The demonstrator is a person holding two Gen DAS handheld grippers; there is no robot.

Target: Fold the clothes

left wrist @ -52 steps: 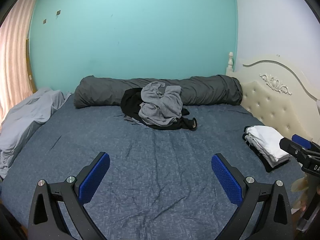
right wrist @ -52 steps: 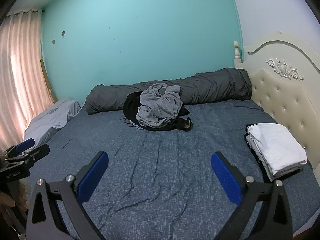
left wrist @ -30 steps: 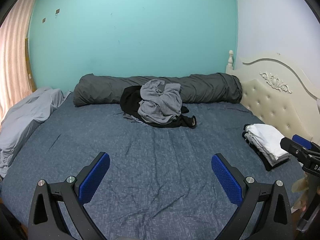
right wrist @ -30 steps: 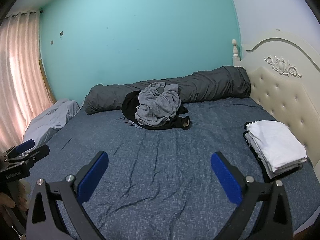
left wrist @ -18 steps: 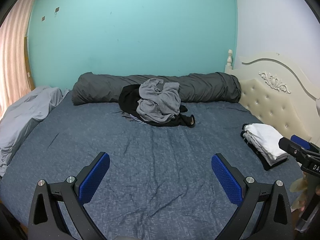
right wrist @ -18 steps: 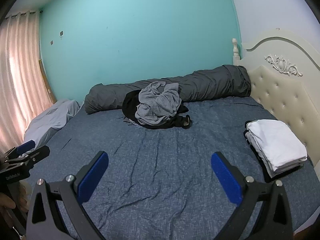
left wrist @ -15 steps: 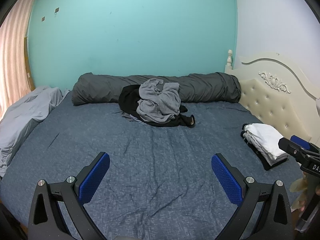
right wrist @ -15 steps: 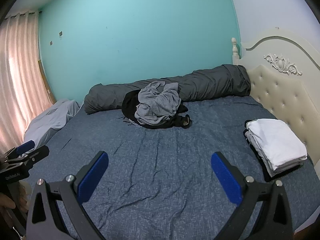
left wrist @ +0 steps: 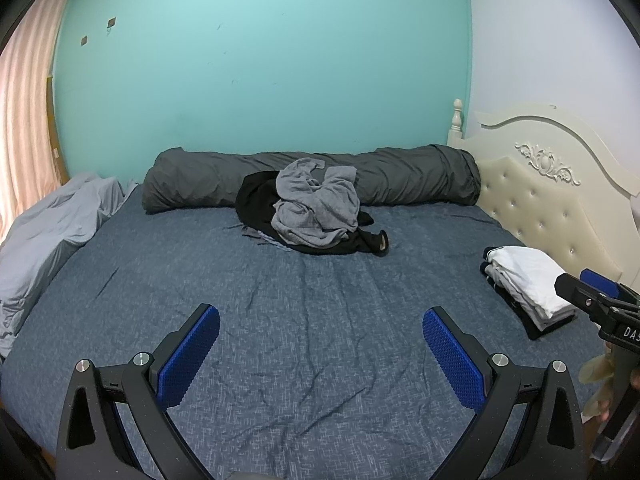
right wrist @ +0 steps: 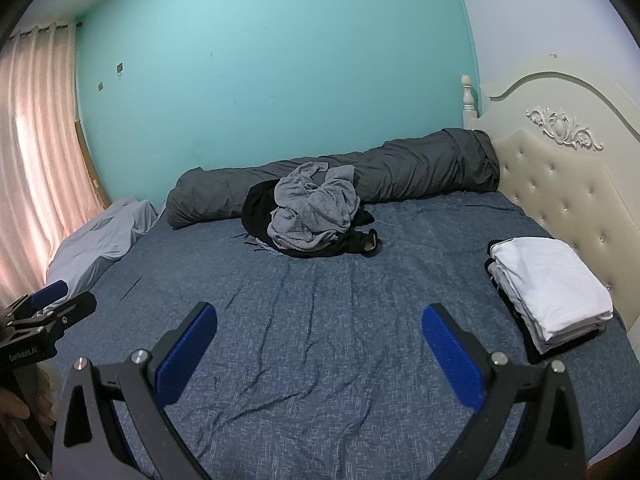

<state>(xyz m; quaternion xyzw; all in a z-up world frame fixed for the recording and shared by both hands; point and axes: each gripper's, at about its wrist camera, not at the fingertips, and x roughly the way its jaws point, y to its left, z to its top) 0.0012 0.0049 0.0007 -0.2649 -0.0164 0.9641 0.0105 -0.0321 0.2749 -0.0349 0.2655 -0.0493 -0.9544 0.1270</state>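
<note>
A: Closest in, what do the two tools look like?

B: The left gripper [left wrist: 321,344] hangs over the near part of the bed [left wrist: 320,320] with its jaws spread wide, blue pads [left wrist: 188,354] facing each other and nothing between them. The right gripper [right wrist: 320,344] is the same: jaws wide apart, empty, above the blue-grey sheet.

A: Can each one see the other?

B: Yes. In the left wrist view the right gripper shows at the right edge, in the right wrist view the left gripper [right wrist: 44,312] shows at the left edge, with part of a hand [right wrist: 12,404] below it.

A: Where are the clothes, taking the bed as reference?

B: A folded stack [right wrist: 548,292], white on top with darker layers under it, lies at the bed's right side, just beside the padded cream headboard [right wrist: 568,184]. Farther back, around the middle of the bed, sits the unfolded heap: a crumpled grey garment [left wrist: 316,208] on top of a black garment [left wrist: 256,204].

A: And behind that?

B: A long dark grey rolled duvet [left wrist: 400,180] lies along the bed's far edge, against the turquoise wall [left wrist: 260,60]. A pale grey sheet [left wrist: 52,232] is bunched at the bed's left side, near the pink curtain [right wrist: 36,168].
</note>
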